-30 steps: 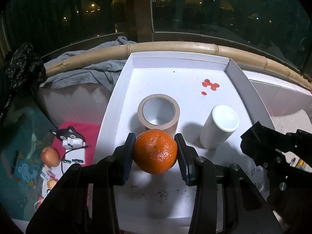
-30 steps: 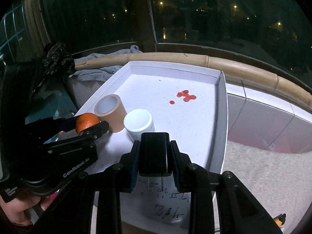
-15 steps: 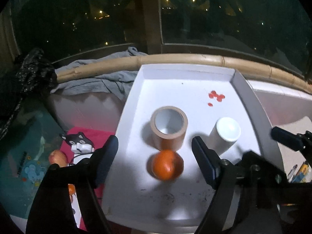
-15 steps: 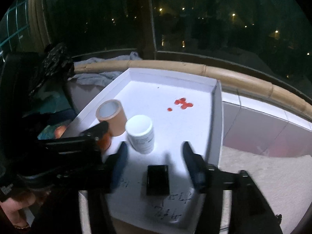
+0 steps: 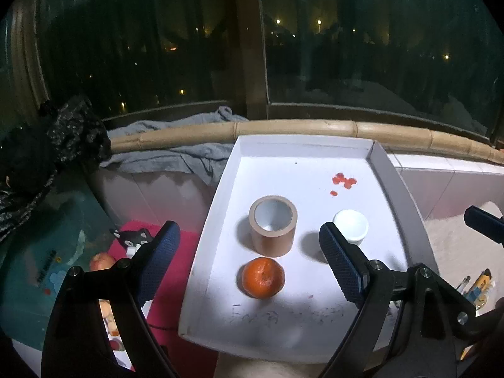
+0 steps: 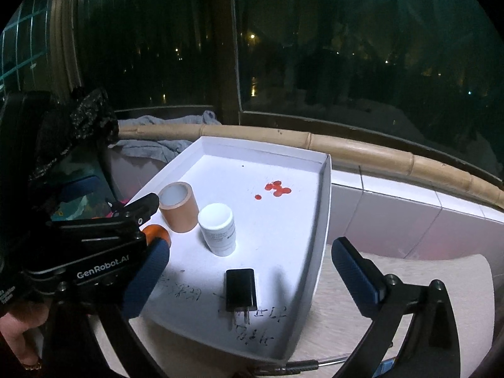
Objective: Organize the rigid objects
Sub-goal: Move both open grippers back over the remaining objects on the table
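Your left gripper [image 5: 249, 261] hangs over the near end of the white tray [image 5: 201, 252], its fingers [image 5: 341, 266] wide apart and opening further, nothing pressed between them. The orange [image 5: 263, 277] sits on the tray floor in the gap between those fingers, touching neither, just in front of the upright roll of brown tape [image 5: 273, 226]. The white bottle [image 5: 351, 226] stands to the right of the tape, partly behind your right-hand finger in this view.

Your right gripper [image 6: 252, 278] is spread wide too and opening, holding nothing. The black plug adapter [image 6: 240, 289] lies flat on the tray floor between its fingers [image 6: 357, 271], clear of both, prongs toward you over the scribbled writing. The white bottle stands just beyond the adapter, with the tape beside it and the orange partly hidden behind the left gripper. Red spots [image 6: 275, 189] mark the far part of the tray.
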The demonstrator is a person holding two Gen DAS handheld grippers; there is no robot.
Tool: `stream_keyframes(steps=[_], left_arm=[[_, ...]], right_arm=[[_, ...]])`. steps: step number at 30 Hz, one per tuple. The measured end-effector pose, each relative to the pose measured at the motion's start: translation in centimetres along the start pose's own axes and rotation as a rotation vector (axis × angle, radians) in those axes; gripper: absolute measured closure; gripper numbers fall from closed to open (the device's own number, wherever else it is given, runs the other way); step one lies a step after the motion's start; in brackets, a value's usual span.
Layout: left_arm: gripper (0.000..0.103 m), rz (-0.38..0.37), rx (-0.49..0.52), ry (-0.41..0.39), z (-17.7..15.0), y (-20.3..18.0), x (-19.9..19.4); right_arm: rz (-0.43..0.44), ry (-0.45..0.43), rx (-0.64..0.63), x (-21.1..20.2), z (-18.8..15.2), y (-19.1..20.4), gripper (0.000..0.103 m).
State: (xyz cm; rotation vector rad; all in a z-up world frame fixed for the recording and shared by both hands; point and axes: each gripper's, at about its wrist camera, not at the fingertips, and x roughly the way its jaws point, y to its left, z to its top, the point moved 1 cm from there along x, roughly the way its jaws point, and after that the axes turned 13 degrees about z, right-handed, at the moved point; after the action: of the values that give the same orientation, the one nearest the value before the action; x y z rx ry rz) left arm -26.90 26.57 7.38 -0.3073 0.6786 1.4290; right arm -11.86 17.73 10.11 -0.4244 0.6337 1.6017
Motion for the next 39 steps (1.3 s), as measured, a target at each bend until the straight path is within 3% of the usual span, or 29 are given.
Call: stream_keyframes(steps=[12,32,39], left_arm=[[0.012,-0.005,-0.036,-0.046,0.1,0.0,-3.2],[0.012,0.004,-0.021,-0.092,-0.5,-4.3,-8.4],[0.012,-0.043,-0.045,-0.103,-1.5,-4.7,-10.3]], right_arm=[[0.012,-0.042,-0.005,-2.6,-0.1,0.0,0.0],[0.033,-0.091,0.009,-7.7,-1.8,-2.9,0.0],[-0.004,-0.174,0.054,-12.4,-1.8,-7.6,0.0]])
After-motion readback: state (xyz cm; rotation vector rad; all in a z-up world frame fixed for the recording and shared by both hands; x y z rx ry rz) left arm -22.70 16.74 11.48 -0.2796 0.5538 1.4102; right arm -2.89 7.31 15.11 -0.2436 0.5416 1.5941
